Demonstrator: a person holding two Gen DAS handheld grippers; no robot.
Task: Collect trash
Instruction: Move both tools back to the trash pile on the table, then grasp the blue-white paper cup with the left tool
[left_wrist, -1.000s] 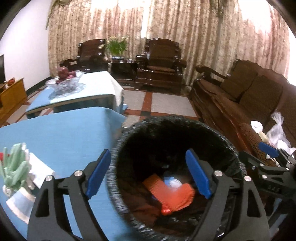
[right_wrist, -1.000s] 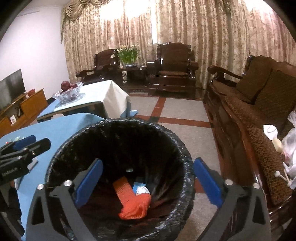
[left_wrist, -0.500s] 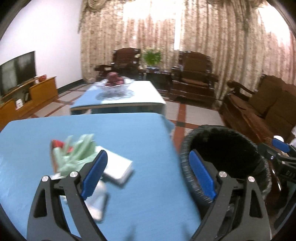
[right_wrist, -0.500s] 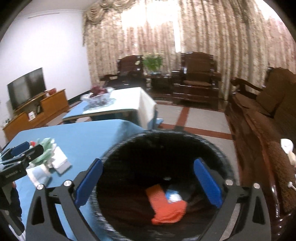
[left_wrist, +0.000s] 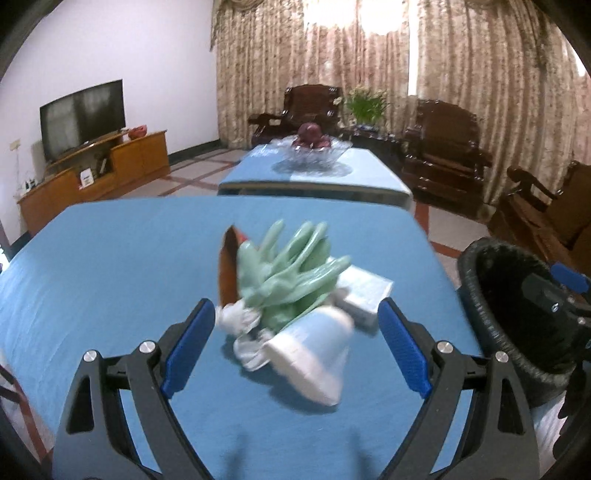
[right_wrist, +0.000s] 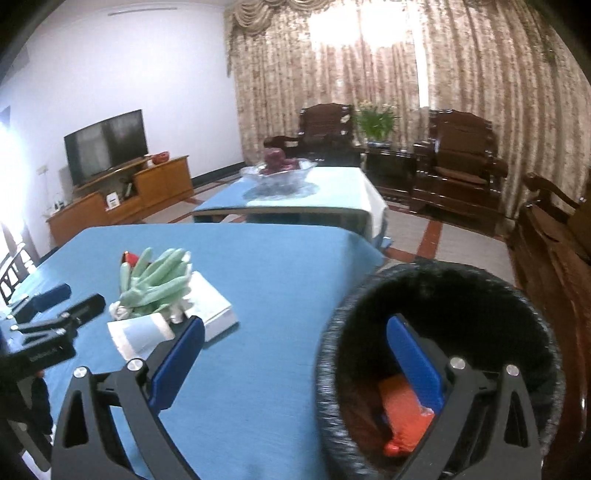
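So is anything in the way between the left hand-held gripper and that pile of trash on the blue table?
Nothing visible. The left hand-held gripper is open, and the trash pile sits right ahead on the blue table.

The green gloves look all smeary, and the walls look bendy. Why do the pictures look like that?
In the left wrist view the green gloves and paper cup are smeared by motion blur; in the right wrist view the bin rim is streaked too. Both views bulge with dark corners from the fisheye lens, and the window behind the curtains glares white.
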